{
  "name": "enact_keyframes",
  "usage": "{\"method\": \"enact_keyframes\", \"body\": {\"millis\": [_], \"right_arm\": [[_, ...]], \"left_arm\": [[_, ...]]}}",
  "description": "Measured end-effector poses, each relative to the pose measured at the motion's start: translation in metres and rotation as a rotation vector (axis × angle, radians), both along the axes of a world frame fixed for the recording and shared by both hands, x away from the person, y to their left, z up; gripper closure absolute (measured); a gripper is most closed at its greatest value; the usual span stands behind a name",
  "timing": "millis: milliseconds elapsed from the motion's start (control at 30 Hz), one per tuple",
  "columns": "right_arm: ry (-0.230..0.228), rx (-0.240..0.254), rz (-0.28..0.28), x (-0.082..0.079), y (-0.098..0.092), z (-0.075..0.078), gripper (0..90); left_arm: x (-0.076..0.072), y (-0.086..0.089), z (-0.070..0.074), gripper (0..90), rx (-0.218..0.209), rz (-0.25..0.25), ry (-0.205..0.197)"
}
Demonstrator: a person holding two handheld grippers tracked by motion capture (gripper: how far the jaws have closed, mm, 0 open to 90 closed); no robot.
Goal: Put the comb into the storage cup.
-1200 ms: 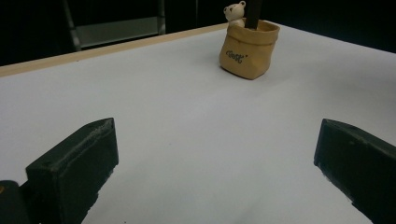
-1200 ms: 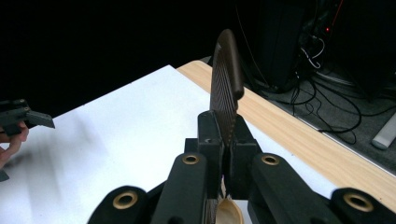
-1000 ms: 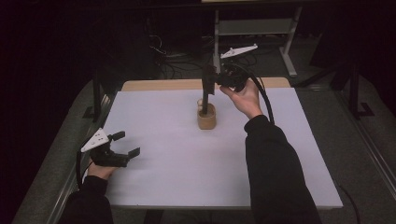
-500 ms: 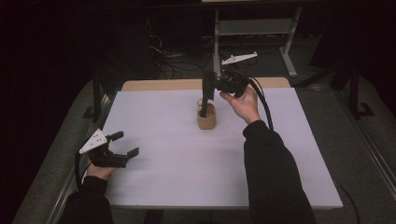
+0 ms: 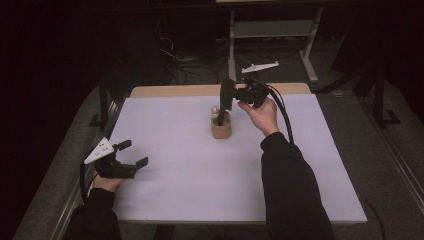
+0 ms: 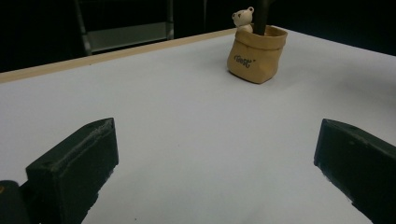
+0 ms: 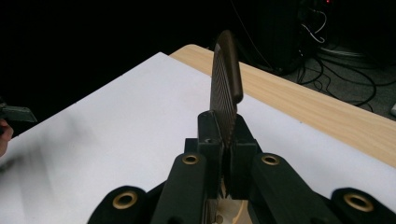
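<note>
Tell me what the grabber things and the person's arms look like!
Both grippers, left and right, are black with two blocky jaws. Each carries a grey three-cornered plate on top and trails a thick black cable. Brass-coloured rings dot the right one's body. The person wears long black sleeves.

Both sleeves (image 5: 292, 195) are black and long, reaching down to the wrists. The left gripper (image 5: 131, 153), near the left edge of the tabletop, is a black body with two blunt, block-shaped jaws; a pale grey three-cornered plate (image 5: 98, 150) sits on top of it, and a black cable loops from it beside the wrist. The right gripper (image 7: 223, 140), farther off, is black too, with its own pale plate (image 5: 259, 67) and a thick black cable (image 5: 284, 114) trailing along the forearm. Seen close in the right gripper view, its body has rounded black arms set with brass-coloured ringed screw holes (image 7: 190, 159).
</note>
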State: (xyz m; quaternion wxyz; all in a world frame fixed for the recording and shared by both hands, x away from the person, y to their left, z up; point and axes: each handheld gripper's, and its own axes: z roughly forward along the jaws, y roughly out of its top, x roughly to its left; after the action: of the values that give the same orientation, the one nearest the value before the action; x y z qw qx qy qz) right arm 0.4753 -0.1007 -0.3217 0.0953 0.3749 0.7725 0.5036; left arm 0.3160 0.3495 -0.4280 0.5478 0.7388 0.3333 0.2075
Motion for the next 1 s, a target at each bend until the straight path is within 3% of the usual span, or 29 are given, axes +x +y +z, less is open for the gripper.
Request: {"method": "enact_keyframes", "body": {"millis": [700, 1000], "right_arm": [[0.05, 0.044, -0.039, 0.001, -0.019, -0.006, 84.6], [0.066, 0.023, -0.043, -0.003, -0.031, -0.008, 83.7]], "left_arm": [[0.0, -0.001, -0.001, 0.0, -0.023, -0.004, 0.009], [0.0, -0.002, -0.002, 0.0, -0.012, -0.007, 0.006]]}}
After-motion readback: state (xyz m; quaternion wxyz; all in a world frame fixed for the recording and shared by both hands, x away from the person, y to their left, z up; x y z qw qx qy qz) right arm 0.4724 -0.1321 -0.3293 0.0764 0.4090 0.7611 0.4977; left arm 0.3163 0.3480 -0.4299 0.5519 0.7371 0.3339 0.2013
